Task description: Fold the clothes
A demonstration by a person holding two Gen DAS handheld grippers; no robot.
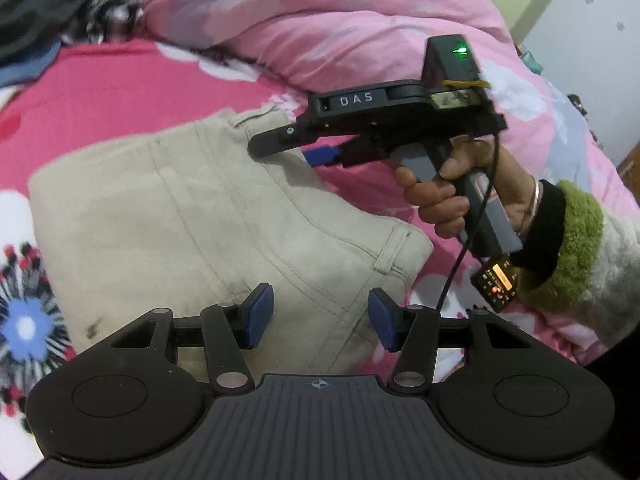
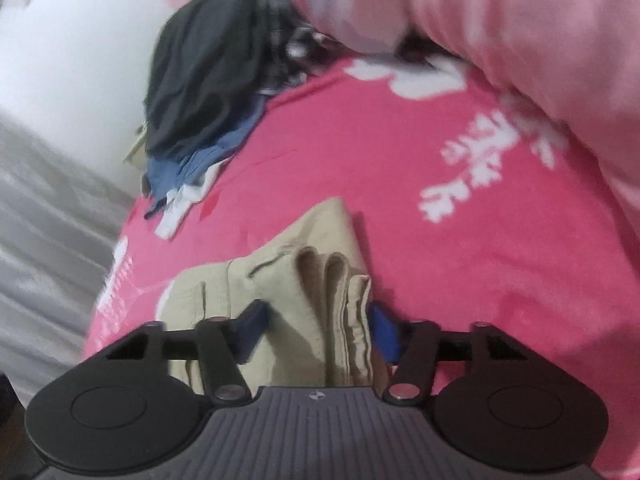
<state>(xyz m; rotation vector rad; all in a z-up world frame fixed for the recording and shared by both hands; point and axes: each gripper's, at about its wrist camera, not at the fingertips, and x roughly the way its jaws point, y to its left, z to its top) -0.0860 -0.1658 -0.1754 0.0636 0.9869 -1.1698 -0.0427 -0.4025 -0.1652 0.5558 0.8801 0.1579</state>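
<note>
**A:** Pink flowered bedding [image 2: 400, 184] fills the bed, with a puffy quilt [image 1: 340, 16] behind the beige trousers [image 1: 192, 216] and a heap of dark clothes [image 2: 208, 80] off to their far left. Where do you stand?

**B:** Your trousers lie folded in a thick block on the bed. Your right gripper [image 2: 316, 328] has its jaws set either side of the stacked edge of the trousers; whether they pinch it tight, I cannot tell. Your left gripper [image 1: 320, 320] hovers over the near side of the trousers with its jaws apart, holding nothing.

**A:** How do I handle it well?

**B:** I'd take all the layers at once and keep them square. Bare bedding lies right of the trousers; the quilt hems you in behind them.
</note>
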